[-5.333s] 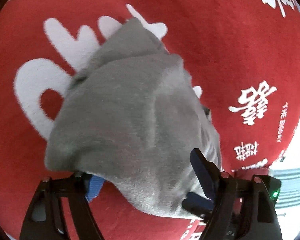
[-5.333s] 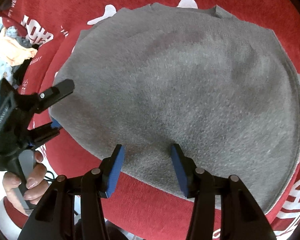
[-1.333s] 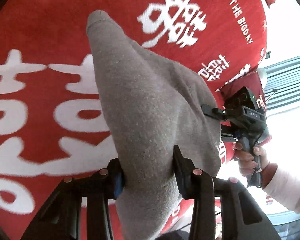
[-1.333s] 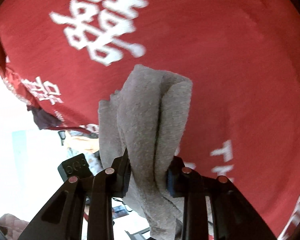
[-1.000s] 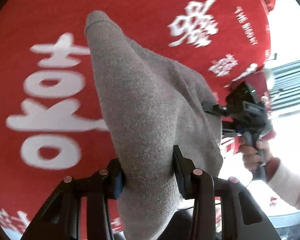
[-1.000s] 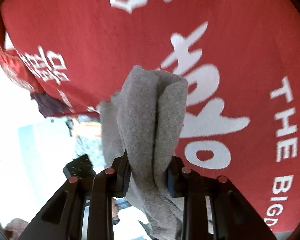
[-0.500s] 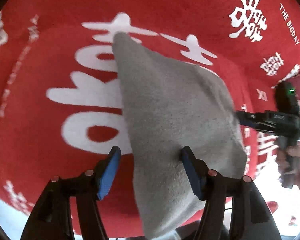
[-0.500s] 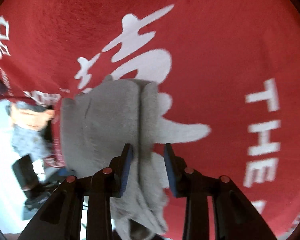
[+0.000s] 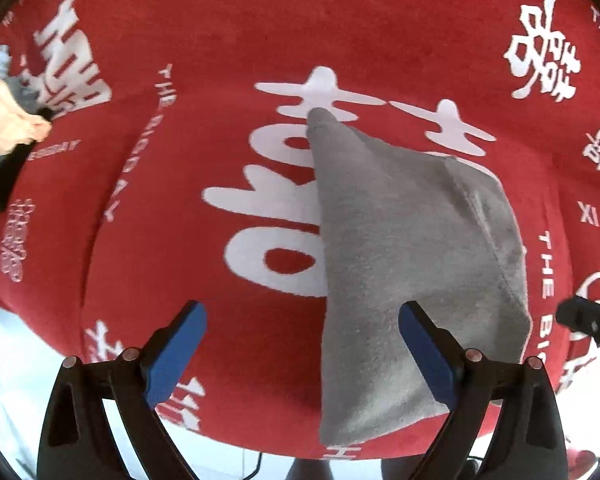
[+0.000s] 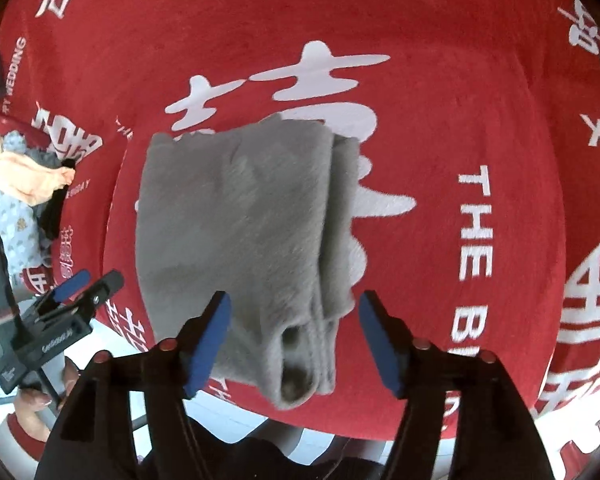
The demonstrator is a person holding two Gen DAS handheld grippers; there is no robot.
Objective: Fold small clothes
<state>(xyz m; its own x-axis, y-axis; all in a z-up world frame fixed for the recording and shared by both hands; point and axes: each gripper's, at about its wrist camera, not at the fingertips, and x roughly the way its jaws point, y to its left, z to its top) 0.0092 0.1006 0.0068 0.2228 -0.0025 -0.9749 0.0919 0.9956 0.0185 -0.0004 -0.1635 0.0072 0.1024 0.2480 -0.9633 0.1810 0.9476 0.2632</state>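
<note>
The grey garment [image 10: 244, 216] lies folded into a thick, fuzzy bundle on the red cloth [image 10: 440, 128] — several layers stacked along one edge, with a rolled opening at the end nearest the right tongs [image 10: 294, 340]. Those tongs hover over that end, jaws wide and just opened, pads clear of the fabric. Through the left tongs [image 9: 302, 354] the garment [image 9: 400, 264] tapers to a point far ahead; their jaws have also just spread wide, one blue pad over its edge, gripping nothing. Beyond the left tongs' far side lies a pile of clothes [image 10: 16, 188] — peach and patterned grey.
</note>
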